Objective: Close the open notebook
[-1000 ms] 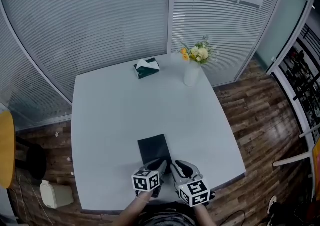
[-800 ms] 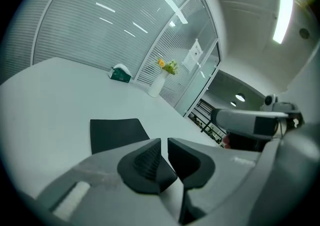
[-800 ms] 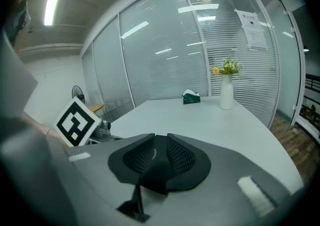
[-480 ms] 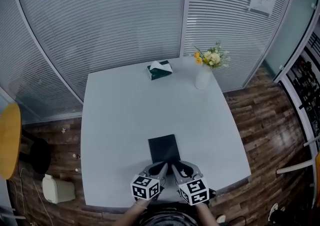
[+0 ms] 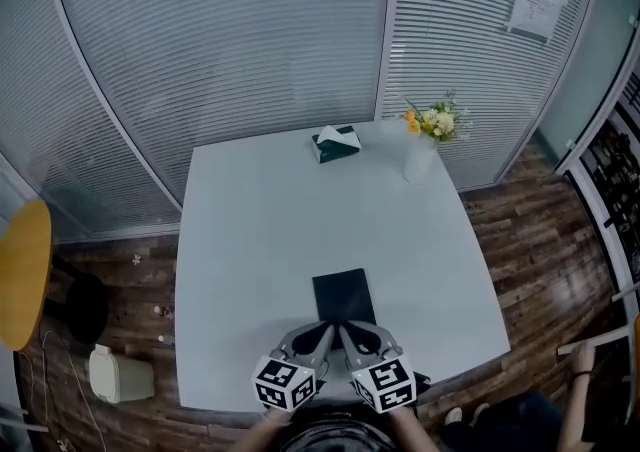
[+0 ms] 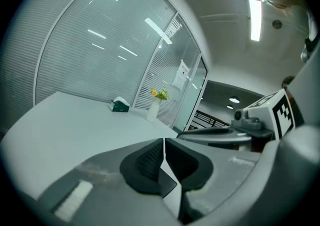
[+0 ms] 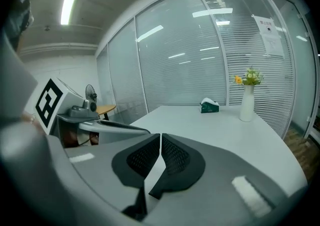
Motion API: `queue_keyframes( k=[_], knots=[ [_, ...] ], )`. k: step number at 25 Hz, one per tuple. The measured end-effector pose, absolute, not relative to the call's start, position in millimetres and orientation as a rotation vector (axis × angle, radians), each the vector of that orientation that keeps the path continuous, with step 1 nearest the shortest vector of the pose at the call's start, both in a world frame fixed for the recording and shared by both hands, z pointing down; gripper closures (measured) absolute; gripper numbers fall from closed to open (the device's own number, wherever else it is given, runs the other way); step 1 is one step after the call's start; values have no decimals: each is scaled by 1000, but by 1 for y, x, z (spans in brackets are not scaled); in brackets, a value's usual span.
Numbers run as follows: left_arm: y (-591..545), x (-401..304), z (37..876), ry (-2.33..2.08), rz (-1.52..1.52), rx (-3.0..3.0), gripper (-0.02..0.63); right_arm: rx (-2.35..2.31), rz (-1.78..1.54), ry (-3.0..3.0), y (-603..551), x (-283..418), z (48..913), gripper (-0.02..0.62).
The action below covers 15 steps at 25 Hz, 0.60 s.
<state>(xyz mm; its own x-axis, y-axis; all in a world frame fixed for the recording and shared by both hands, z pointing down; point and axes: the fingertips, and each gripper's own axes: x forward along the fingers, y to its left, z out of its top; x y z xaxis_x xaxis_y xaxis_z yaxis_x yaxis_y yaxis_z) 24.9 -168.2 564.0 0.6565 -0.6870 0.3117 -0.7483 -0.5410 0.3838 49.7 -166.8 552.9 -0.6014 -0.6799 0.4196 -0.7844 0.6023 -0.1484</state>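
Note:
The dark notebook [image 5: 341, 296] lies closed and flat on the pale table [image 5: 260, 230], near its front edge. My left gripper [image 5: 322, 332] and right gripper [image 5: 347, 332] hover side by side just in front of the notebook's near edge, their tips angled toward each other. In the left gripper view the left gripper [image 6: 164, 142] has its pads pressed together with nothing between them. In the right gripper view the right gripper [image 7: 160, 137] is likewise shut and empty. Neither gripper view shows the notebook.
A green tissue box [image 5: 336, 143] and a white vase of flowers [image 5: 421, 155] stand at the table's far edge. A small bin [image 5: 120, 373] sits on the wood floor at the left, beside a yellow round seat [image 5: 20, 275]. Slatted glass walls lie beyond.
Both grippers have lifted and drawn back a little from the notebook's near edge. The notebook stays closed and still. The head view has shifted, so the table sits further right in the picture.

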Motion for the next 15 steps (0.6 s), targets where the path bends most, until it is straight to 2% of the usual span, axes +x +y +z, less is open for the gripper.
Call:
queue_keyframes(
  k=[15],
  knots=[
    [-162, -8, 456, -1224, -47, 2587, 603, 1247, 263, -2704, -165, 18, 451, 594]
  ],
)
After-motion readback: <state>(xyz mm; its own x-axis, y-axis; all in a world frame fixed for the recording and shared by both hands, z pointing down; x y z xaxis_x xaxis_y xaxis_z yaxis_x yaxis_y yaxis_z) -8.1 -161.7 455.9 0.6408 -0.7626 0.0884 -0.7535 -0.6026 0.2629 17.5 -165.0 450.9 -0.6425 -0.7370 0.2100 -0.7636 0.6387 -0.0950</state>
